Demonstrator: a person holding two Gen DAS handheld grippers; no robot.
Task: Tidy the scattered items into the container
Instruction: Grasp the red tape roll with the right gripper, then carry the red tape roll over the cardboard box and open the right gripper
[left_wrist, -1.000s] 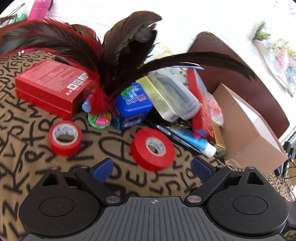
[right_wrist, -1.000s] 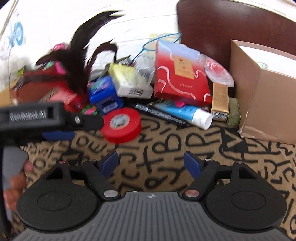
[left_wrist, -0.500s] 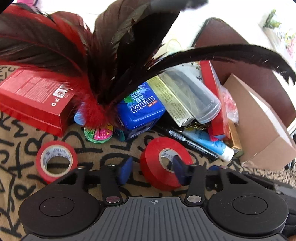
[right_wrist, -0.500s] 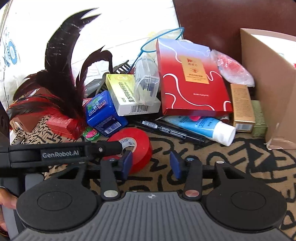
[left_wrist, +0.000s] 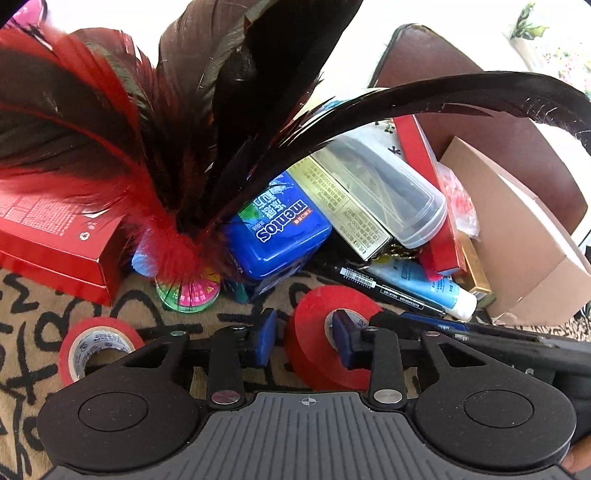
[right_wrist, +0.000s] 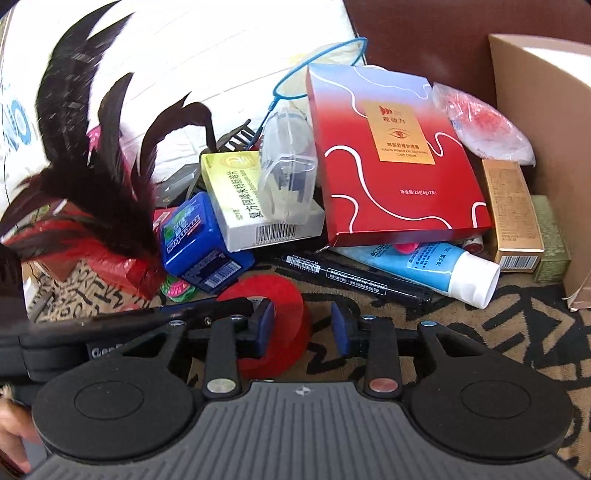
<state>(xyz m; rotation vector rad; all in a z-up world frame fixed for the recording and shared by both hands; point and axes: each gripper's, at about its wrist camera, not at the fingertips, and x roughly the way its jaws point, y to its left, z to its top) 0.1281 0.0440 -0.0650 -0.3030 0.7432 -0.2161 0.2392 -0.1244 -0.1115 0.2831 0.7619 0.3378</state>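
The left gripper (left_wrist: 303, 334) has its blue-padded fingers partly closed around a red tape roll (left_wrist: 325, 332) that stands on edge on the letter-patterned cloth (left_wrist: 29, 317). One pad sits inside the roll's core and the other stands just outside the roll's left side, with a sliver of cloth showing between them, so a firm clamp cannot be confirmed. In the right wrist view the same roll (right_wrist: 284, 314) sits beside the left finger of the right gripper (right_wrist: 303, 328), whose fingers stand apart and hold nothing; only cloth lies between them. The left tool's black body crosses in front of that finger.

A second red tape roll (left_wrist: 94, 343) lies flat to the left, well apart. Just behind the grasped roll are a black marker (right_wrist: 354, 277), a blue tube with a white cap (right_wrist: 436, 266), and a blue Mentos tin (left_wrist: 277, 229). A feather shuttlecock (left_wrist: 177, 166) stands beside the tin, with a red box (left_wrist: 48, 240) to its left. The cardboard container (left_wrist: 524, 236) stands at the right edge of the pile, open at the top.
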